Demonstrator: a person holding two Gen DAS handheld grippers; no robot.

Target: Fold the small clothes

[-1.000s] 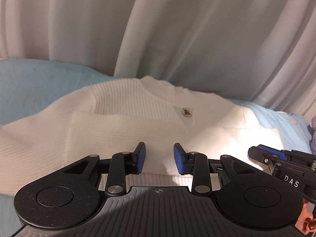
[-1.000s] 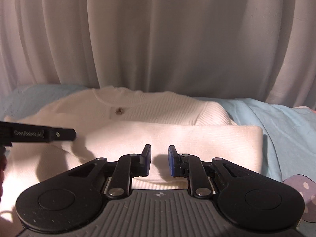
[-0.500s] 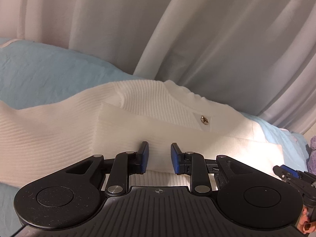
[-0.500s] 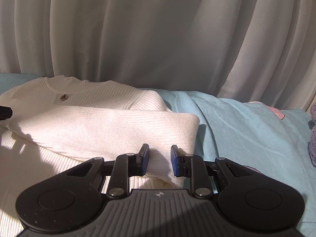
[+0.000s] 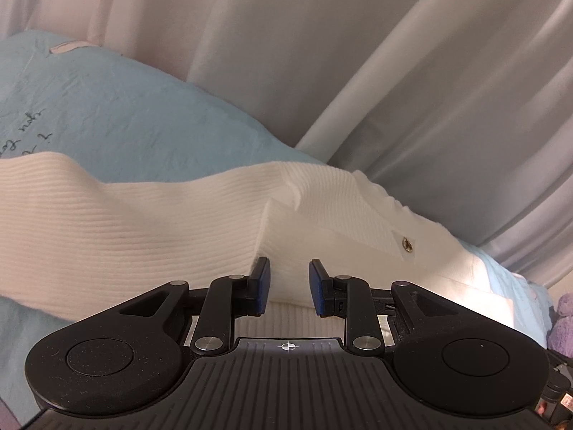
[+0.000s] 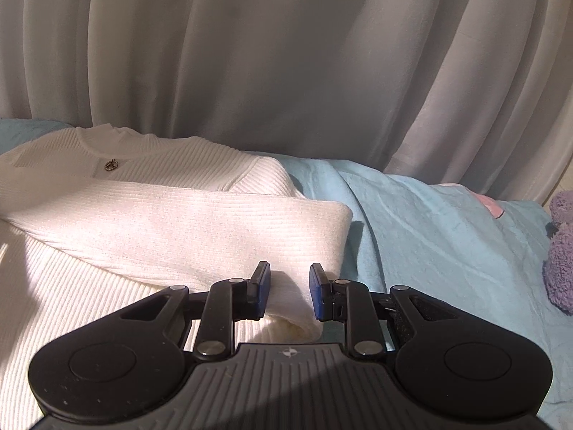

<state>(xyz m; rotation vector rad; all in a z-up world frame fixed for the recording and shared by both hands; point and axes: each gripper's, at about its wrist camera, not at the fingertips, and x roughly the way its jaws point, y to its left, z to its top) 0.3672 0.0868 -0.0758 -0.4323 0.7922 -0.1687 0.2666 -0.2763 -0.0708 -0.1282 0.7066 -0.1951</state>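
Folding stage: early by the look of it, with one fold laid and the rest to do.
Left gripper (image 5: 288,279): pads part-spread with a clear gap, hovering just over the near edge of the white sweater (image 5: 358,211). Knit shows through the gap, nothing pinched.
Right gripper (image 6: 289,283): pads part-spread. Cuff (image 6: 292,308) lying in the gap, no squeeze visible on the cloth, so read as not gripping.
Task item location: sweater flat on the blue bedsheet (image 6: 429,233), collar toward the far side, lower body nearest both cameras.
Done so far: folded sleeve (image 6: 179,225) laid across the chest below the metal button (image 6: 111,165). Doubled back at the sweater's right edge, open cuff end toward the right gripper.
Left to do: other sleeve (image 5: 89,215) spread out sideways on the sheet, not yet brought in. After that, probably body folded up toward the collar.
Likely next need: a real pinch on the spread sleeve or hem. Ribbed knit thick and soft, apt to slip from a shallow bite.
Right edge: purple plush (image 6: 560,251) on the sheet, well apart from the sweater.
Far: pale curtain (image 6: 286,53) hanging behind the bed.
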